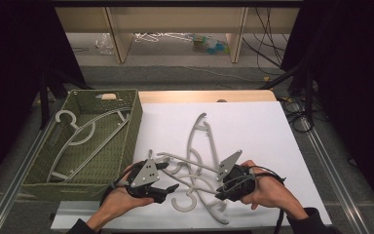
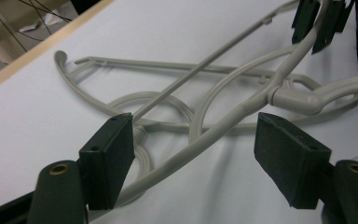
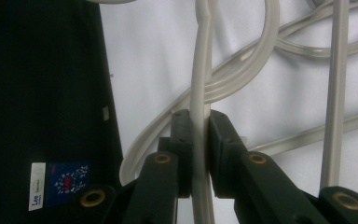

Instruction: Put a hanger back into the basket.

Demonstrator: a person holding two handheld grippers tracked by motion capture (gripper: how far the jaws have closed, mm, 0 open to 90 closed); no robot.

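While the left gripper (image 2: 193, 158) gapes, the right gripper (image 3: 199, 140) pinches a smooth grey hanger (image 3: 204, 70).

hangers (image 1: 199, 165): grey plastic | tangled pile | flat on white table (image 1: 253, 126)

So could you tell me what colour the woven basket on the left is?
Olive green, clearest in the high view: the basket.

Pale grey hangers (image 1: 199, 161) lay on a white desk (image 1: 253, 131); the woven basket (image 1: 131, 131) at left was olive green; jaws were black.
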